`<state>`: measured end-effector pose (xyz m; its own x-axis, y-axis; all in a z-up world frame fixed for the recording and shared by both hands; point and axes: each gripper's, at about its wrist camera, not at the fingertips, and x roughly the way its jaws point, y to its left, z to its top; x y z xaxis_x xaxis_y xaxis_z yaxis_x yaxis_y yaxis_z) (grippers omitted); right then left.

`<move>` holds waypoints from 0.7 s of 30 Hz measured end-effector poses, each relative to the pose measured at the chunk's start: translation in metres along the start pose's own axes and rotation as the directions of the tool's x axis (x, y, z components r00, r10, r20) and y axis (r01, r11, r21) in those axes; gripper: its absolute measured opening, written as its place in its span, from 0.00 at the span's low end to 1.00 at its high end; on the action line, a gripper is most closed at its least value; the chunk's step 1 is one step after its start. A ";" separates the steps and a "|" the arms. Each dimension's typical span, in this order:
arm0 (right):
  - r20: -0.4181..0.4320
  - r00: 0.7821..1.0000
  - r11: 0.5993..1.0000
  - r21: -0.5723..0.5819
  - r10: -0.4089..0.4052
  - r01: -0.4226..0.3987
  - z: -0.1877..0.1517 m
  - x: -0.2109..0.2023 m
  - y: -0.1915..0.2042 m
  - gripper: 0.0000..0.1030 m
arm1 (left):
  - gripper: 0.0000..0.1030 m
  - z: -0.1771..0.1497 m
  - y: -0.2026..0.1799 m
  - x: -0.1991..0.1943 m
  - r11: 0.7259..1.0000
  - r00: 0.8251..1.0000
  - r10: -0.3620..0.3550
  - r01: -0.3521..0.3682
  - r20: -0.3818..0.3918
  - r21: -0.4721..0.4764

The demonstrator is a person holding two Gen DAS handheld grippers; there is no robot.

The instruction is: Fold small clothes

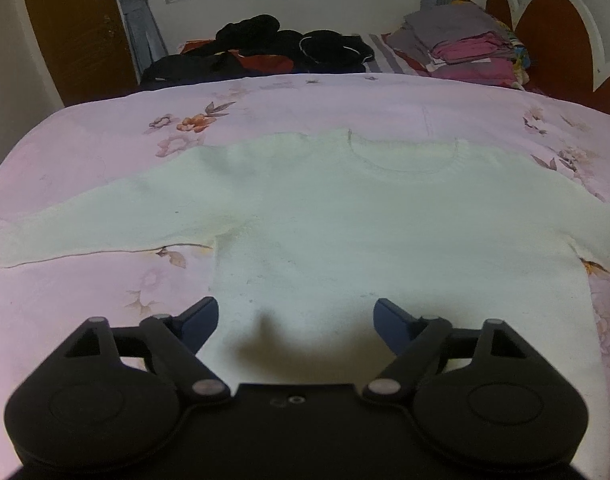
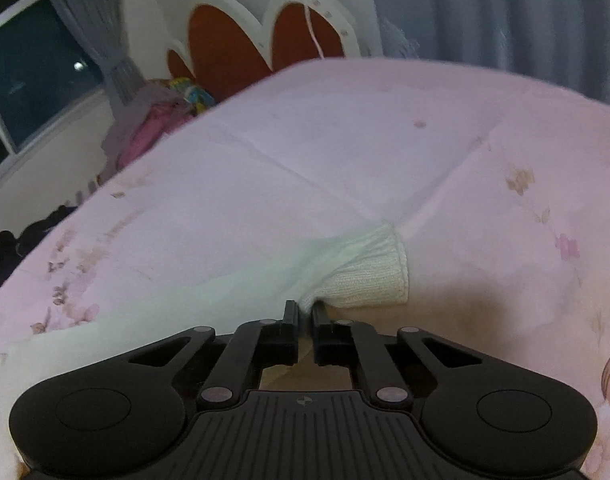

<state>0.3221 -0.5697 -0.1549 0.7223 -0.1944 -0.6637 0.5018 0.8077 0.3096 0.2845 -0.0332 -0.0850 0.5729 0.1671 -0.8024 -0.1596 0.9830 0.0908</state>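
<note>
Your left gripper [image 1: 297,316], across the bottom of the frame, is matte black: 2 round housings with shallow discs, angled link arms on 4 silver pivot pins, dark blue fingertips [image 1: 201,318]. Your right gripper [image 2: 305,312], also along the bottom, has the same black housings and silver pins, a ribbed centre plate with a small crosshair mark, black fingers [image 2: 291,314]

- The pink bedspread [image 1: 105,160] lies bare around the white sweater [image 1: 385,232], open to a hand on both sides.
- A dark clothes heap [image 1: 265,48] and a folded stack [image 1: 469,48] block the far edge.
- The headboard [image 2: 225,44] walls one end.
</note>
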 end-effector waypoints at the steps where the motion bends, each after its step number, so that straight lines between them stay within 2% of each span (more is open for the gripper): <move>1: 0.011 1.000 1.000 -0.012 0.019 -0.019 0.001 -0.005 0.006 0.05 | 0.80 0.000 0.001 0.000 1.000 1.000 -0.004 0.004 0.003 0.000; 5: 0.044 0.993 0.992 -0.080 0.106 -0.102 0.004 -0.021 0.040 0.05 | 0.80 0.001 0.007 -0.001 1.000 1.000 -0.002 0.002 0.026 0.002; 9: 0.039 0.970 0.961 -0.153 0.240 -0.231 -0.002 -0.042 0.092 0.05 | 0.80 0.004 0.018 -0.003 1.000 1.000 -0.013 0.013 0.025 -0.024; 12: 0.017 0.938 0.917 -0.214 0.347 -0.336 -0.016 -0.057 0.141 0.05 | 0.80 0.004 0.031 -0.007 0.999 0.999 -0.008 0.010 0.032 -0.041; 16: -0.063 0.874 0.833 -0.275 0.483 -0.480 -0.049 -0.074 0.216 0.05 | 0.80 0.002 0.054 -0.011 0.998 0.999 0.008 -0.005 0.049 -0.064; 21: -0.176 0.805 0.741 -0.319 0.567 -0.591 -0.109 -0.083 0.300 0.05 | 0.82 0.001 0.085 -0.006 0.993 0.999 0.038 -0.033 0.038 -0.114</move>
<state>0.3609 -0.2502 -0.0814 0.7820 0.3991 -0.4787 -0.2069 0.8907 0.4047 0.2685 0.0497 -0.0714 0.5967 0.2070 -0.7753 -0.2690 0.9619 0.0498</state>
